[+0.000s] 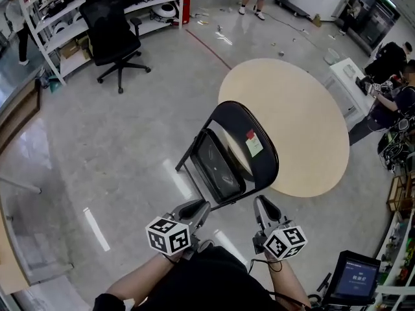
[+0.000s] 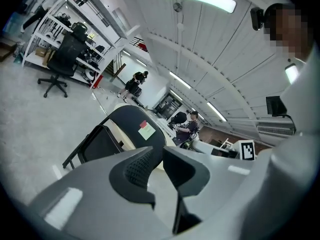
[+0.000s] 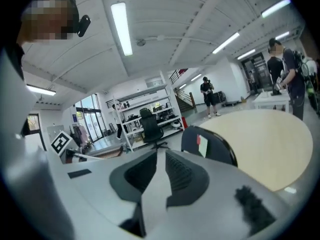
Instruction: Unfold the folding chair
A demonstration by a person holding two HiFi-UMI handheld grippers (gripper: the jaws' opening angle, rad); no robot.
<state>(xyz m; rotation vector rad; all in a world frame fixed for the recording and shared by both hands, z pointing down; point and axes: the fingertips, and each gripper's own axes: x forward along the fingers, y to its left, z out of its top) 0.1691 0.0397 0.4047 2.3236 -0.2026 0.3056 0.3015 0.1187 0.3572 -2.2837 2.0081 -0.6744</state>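
Observation:
A black folding chair [image 1: 262, 166] stands on the grey floor beside the round table, its back bearing a red and white sticker [image 1: 253, 142]. Its seat [image 1: 217, 167] is tipped up steeply, close to the back. My left gripper [image 1: 192, 210] hangs just short of the chair's near lower edge, with a narrow empty gap between its jaws. My right gripper [image 1: 266, 210] is a little short of the back's near edge, its jaws together on nothing. The chair [image 2: 132, 124] lies ahead of the left gripper [image 2: 158, 156] in the left gripper view. In the right gripper view the chair [image 3: 215, 146] shows beyond the right gripper [image 3: 160, 159].
A round beige table [image 1: 305, 122] sits right behind the chair. A black office chair [image 1: 113, 34] and white shelves [image 1: 65, 18] are at the far left. A seated person [image 1: 395, 99] works at the right. A small screen on a stand [image 1: 356, 278] is at my lower right.

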